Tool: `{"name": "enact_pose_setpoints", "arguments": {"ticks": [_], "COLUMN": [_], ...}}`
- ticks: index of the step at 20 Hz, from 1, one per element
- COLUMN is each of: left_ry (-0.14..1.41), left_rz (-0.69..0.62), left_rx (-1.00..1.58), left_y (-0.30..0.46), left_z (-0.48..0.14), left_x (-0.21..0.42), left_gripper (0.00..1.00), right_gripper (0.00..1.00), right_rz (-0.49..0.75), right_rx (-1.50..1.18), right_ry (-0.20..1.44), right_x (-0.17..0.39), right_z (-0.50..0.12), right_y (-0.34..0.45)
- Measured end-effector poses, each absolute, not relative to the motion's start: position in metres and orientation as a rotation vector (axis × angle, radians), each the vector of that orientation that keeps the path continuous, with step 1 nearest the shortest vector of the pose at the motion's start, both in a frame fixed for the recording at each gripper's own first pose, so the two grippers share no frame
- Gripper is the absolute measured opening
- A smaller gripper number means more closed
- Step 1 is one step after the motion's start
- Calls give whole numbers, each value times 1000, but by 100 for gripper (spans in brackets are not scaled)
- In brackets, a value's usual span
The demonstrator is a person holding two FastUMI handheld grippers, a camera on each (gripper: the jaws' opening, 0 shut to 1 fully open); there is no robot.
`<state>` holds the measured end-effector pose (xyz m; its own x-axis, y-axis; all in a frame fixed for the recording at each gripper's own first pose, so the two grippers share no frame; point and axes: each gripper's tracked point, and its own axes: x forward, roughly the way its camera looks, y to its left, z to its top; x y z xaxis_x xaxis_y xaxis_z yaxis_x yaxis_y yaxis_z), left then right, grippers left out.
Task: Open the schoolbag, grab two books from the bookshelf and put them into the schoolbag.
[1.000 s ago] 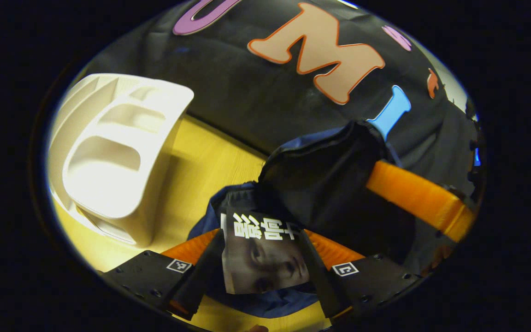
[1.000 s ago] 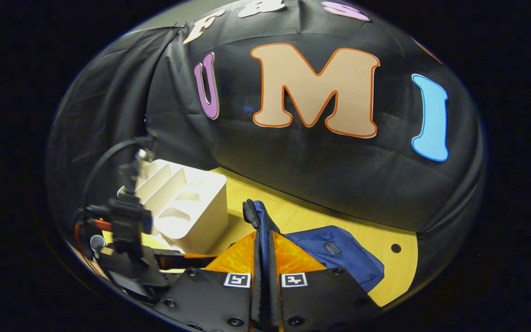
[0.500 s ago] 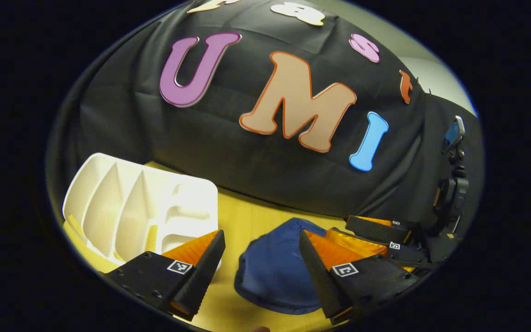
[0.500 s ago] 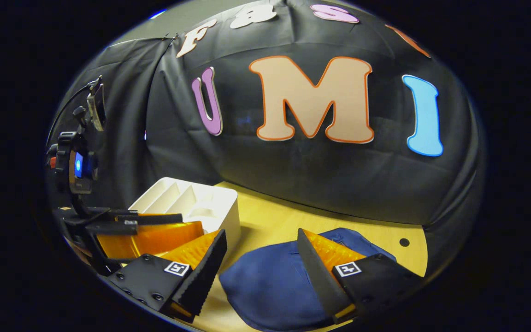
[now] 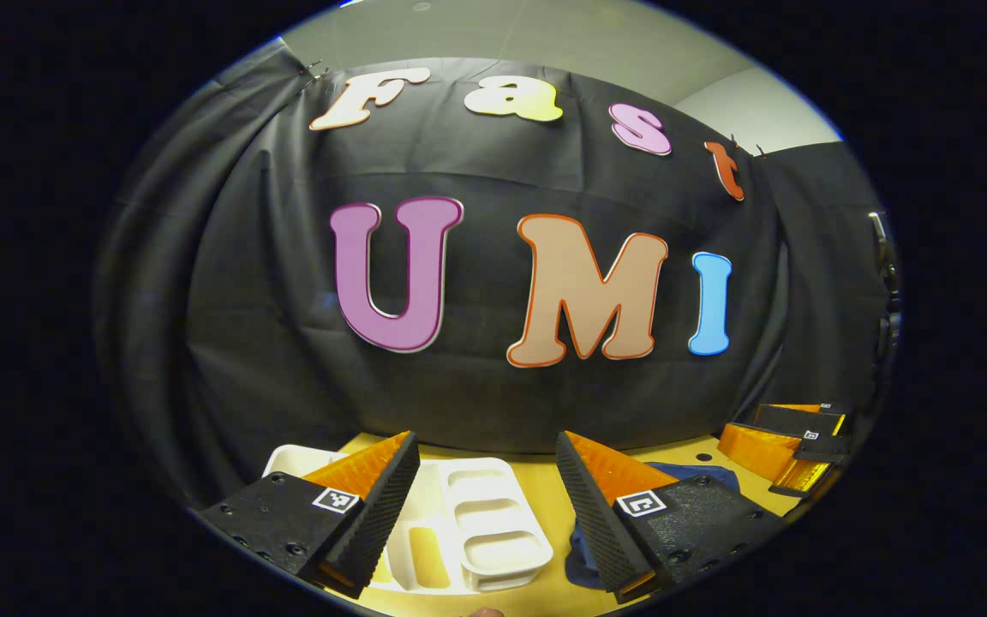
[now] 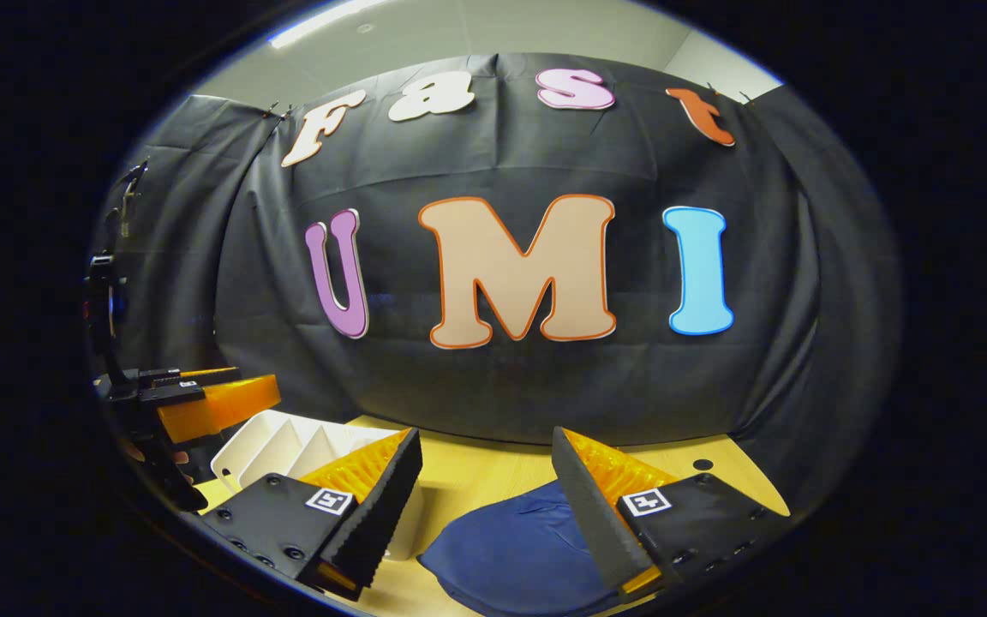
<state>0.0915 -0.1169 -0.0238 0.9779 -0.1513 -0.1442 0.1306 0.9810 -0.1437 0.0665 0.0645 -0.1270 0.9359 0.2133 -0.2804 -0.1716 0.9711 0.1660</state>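
The dark blue schoolbag (image 6: 511, 548) lies flat on the yellow wooden table (image 6: 493, 467), just below and between the fingers of my right gripper (image 6: 485, 506), which is open and holds nothing. My left gripper (image 5: 485, 514) is open too and hangs above the white bookshelf (image 5: 476, 523), a divided plastic rack. A part of the schoolbag (image 5: 699, 476) peeks out behind its right finger. In the right gripper view the bookshelf (image 6: 288, 441) stands left of the bag, with the left gripper (image 6: 219, 403) above it. The right gripper (image 5: 789, 433) appears at the far right of the left gripper view.
The black cloth wall rises close behind the table's far edge. A small dark hole (image 6: 702, 464) marks the tabletop to the right of the bag. Bare table (image 5: 493, 452) shows between shelf and bag.
The left gripper let go of a book inside the bag and the right gripper let go of the bag's flap. Both opened, lifted and drew back; the bag now lies flat.
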Motion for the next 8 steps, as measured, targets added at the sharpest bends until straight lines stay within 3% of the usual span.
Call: {"name": "enact_pose_setpoints", "arguments": {"ticks": [2,3,4,5,8], "left_ry": [131,133,144,154,140], "left_rz": [-133,-135,-127,-119,-94], "left_rx": [-149,-165,-180,-194,-215], "left_y": [-108,-108,-103,-99,-88], "left_z": [-15,-13,-14,-14,-11], "left_x": [90,91,91,92,90], "left_gripper": [89,93,92,93,89], "right_gripper": [100,100,94,100,98], "right_rz": [173,163,161,161,160], "right_rx": [131,124,121,123,120], "right_ry": [277,255,240,228,205], "right_x": [61,60,59,59,55], "right_z": [-119,-114,-109,-106,-97], "right_y": [65,63,65,67,68]}}
